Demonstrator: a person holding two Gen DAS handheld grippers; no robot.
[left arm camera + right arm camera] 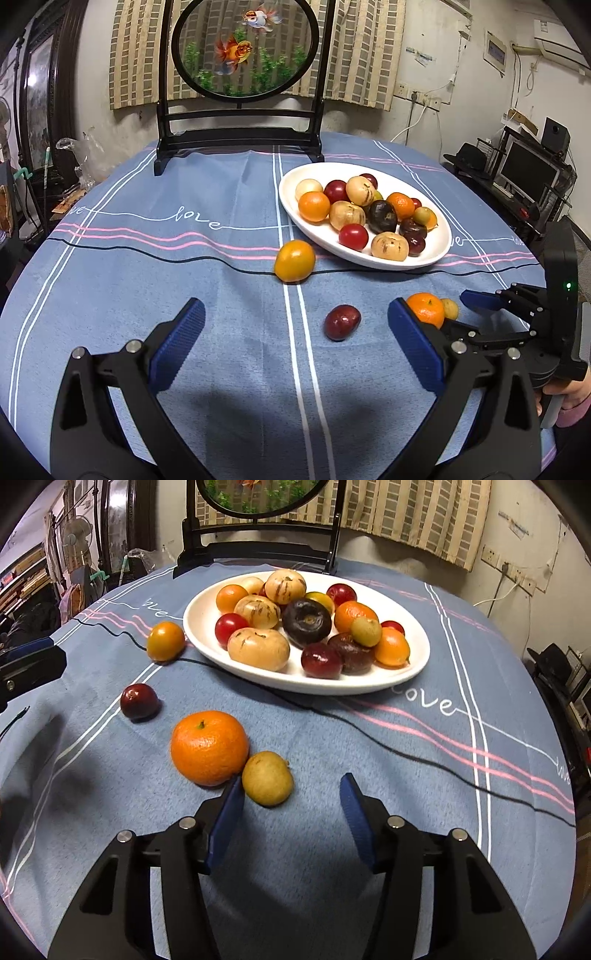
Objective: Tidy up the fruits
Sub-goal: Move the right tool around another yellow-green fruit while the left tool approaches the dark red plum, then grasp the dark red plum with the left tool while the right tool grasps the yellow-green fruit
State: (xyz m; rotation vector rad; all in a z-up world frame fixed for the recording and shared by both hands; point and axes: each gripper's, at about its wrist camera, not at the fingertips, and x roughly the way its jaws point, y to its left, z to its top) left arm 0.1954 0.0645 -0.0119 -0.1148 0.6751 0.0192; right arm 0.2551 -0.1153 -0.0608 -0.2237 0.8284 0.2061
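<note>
- Left wrist view: left gripper (295, 325) spread wide, nothing between its blue pads, low over the blue tablecloth (147, 266).
- White oval plate (436, 254) is the landmark, sitting toward the far right of the cloth, piled with fruit: tan, red, dark purple, orange.
- Yellow-orange fruit (294, 260) lies on the cloth just off the plate's near-left rim, on a thin black cord (147, 252) that runs across the cloth.
- Dark red fruit (342, 322) nearer the camera than the plate, between the left gripper's pads but not touched.
- Mandarin (425, 309) and small tan fruit (450, 308) sit side by side on the near side of the plate, partly hidden behind the right-side pad.
- Right gripper (469, 314) enters from the right, near side of the plate, close to the tan fruit; jaws apart – holding nothing.
- Goldfish screen on a black stand (240, 140) behind the plate, at the far edge.
- Right wrist view: right gripper (291, 797) open, empty.
- Small tan fruit (267, 778) on the near side of the plate (207, 646), against the left pad's tip; real contact unclear.
- Mandarin (209, 747) touching the tan fruit, on its left.
- Dark red fruit (139, 700) left of the plate's near edge, apart from the mandarin.
- Yellow-orange fruit (166, 641) just beside the plate's left rim – on the cord (406, 755).
- Left gripper (29, 664), only a tip visible, far left of the plate.
</note>
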